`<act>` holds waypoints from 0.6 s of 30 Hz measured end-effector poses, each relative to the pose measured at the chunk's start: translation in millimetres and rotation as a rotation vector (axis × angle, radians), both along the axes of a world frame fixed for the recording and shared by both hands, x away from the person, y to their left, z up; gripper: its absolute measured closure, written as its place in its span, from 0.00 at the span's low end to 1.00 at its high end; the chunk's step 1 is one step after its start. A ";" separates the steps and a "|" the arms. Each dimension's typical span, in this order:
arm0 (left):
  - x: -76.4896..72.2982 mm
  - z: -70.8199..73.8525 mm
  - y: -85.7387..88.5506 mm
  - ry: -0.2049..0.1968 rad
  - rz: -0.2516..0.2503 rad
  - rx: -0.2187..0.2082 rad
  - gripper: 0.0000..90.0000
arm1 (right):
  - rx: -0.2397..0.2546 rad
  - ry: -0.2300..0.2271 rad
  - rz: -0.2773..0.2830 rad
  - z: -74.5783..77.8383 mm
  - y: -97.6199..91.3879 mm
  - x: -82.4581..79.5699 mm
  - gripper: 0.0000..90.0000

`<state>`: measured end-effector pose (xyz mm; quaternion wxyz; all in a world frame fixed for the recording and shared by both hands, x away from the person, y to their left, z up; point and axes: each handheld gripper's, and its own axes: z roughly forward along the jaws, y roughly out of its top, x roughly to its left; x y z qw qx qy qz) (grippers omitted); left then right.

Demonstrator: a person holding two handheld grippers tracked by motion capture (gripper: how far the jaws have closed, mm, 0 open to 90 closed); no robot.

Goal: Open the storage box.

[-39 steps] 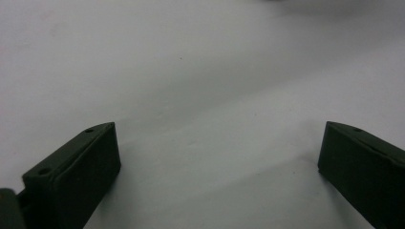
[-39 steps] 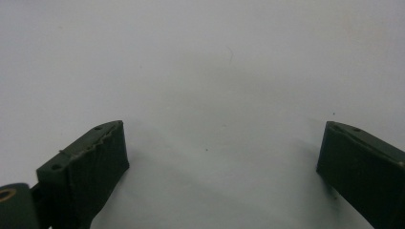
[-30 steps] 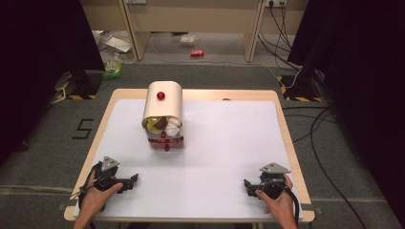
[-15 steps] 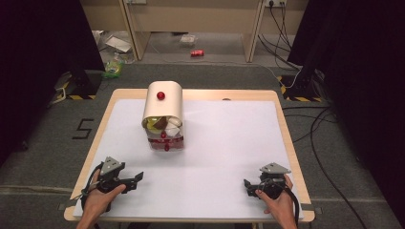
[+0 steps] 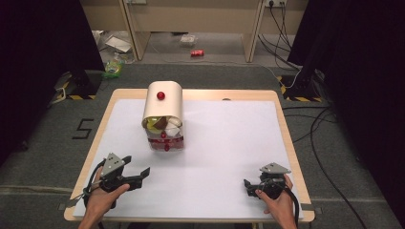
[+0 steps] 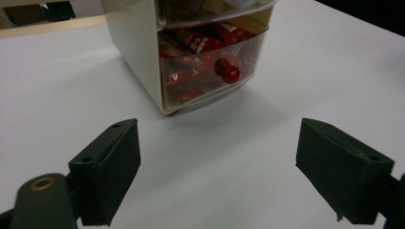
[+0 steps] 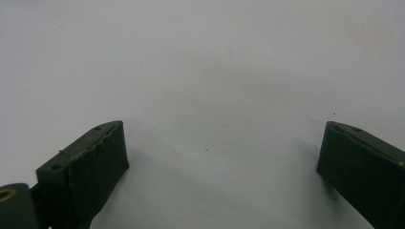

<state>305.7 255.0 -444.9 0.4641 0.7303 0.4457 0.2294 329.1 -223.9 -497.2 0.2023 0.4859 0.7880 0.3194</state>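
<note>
Numeral "5" point(image 5: 84, 128) (floor, beside table point(image 5: 229, 143))

The left claw point(image 5: 137, 171) has lifted off the counter point(image 5: 229, 143) and moved toward the drawer box point(image 5: 164, 121), its jaws narrowing slightly with nothing between them.

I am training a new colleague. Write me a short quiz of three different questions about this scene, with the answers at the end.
1. True or false: the left tool holds something between its jaws.
2. What colour is the knob on the clear bottom drawer of the small cabinet?
3. Which tool is pointed towards the cabinet: A) the left tool, B) the right tool?

Key:
1. False; its jaws are open with bare white table between them.
2. Red.
3. A; the left gripper view shows the drawer straight ahead.
</note>
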 end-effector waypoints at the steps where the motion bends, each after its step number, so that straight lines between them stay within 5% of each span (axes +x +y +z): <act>1: 0.2 2.3 -2.0 -0.005 -0.004 0.001 0.17 | 0.000 -0.001 0.000 0.0 0.0 0.0 0.04; 13: 8.7 28.5 -23.9 -0.062 -0.035 0.019 0.17 | 0.001 -0.001 0.000 -0.1 0.1 0.1 0.04; 18: 12.9 33.5 -29.3 -0.081 -0.044 -0.004 0.17 | 0.001 -0.001 0.000 -0.2 0.0 0.1 0.04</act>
